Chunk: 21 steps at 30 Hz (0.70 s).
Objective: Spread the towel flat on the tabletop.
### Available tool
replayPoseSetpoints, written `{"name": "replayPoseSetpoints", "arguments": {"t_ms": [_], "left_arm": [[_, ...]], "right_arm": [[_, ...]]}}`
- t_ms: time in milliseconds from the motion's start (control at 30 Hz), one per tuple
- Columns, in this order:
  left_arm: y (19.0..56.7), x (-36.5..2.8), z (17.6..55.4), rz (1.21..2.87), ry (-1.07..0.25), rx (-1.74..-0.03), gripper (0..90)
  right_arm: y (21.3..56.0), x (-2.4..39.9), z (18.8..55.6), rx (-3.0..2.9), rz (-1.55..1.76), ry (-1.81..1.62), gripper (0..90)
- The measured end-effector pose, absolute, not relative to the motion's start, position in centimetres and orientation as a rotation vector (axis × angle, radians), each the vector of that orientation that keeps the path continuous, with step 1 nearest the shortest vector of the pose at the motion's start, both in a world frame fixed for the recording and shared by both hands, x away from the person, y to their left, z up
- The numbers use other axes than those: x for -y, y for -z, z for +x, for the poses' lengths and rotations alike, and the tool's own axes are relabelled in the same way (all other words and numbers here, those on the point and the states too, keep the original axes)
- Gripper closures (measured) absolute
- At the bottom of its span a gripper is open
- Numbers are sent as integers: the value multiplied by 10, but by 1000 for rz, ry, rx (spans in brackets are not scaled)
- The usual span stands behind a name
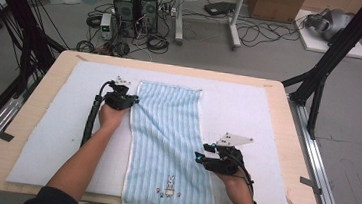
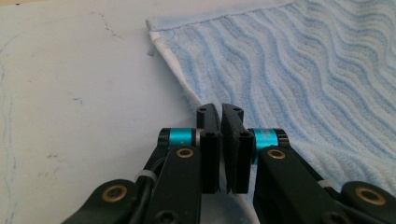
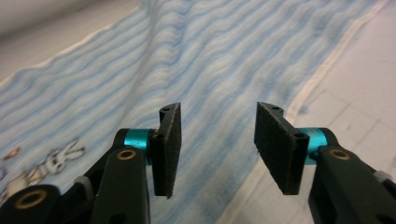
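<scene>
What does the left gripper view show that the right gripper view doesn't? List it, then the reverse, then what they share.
Left gripper view: the left gripper with jaws closed on the towel's white hem, and a towel corner.
Right gripper view: the right gripper with jaws open above the cloth, and an embroidered rabbit.
Both: the blue striped towel lying on the white pad.
</scene>
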<state>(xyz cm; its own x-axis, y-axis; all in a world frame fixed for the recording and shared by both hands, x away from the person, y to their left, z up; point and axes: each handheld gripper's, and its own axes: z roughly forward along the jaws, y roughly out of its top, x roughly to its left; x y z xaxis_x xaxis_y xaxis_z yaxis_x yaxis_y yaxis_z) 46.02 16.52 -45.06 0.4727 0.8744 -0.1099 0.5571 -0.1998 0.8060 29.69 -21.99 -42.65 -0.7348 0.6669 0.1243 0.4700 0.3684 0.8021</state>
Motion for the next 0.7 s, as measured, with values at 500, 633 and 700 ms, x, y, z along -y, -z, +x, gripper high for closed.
{"name": "replayPoseSetpoints", "arguments": {"t_ms": [500, 633, 700], "left_arm": [[433, -166, 451, 1807, -429, -1163, 399], [431, -165, 447, 1829, -418, -1158, 406], [433, -165, 445, 1818, -436, -1155, 421]], "right_arm": [[435, 208, 416, -2190, 1337, -1204, 634], [441, 190, 439, -2199, 1355, -1118, 695], [445, 186, 446, -2220, 1370, -1090, 754]]}}
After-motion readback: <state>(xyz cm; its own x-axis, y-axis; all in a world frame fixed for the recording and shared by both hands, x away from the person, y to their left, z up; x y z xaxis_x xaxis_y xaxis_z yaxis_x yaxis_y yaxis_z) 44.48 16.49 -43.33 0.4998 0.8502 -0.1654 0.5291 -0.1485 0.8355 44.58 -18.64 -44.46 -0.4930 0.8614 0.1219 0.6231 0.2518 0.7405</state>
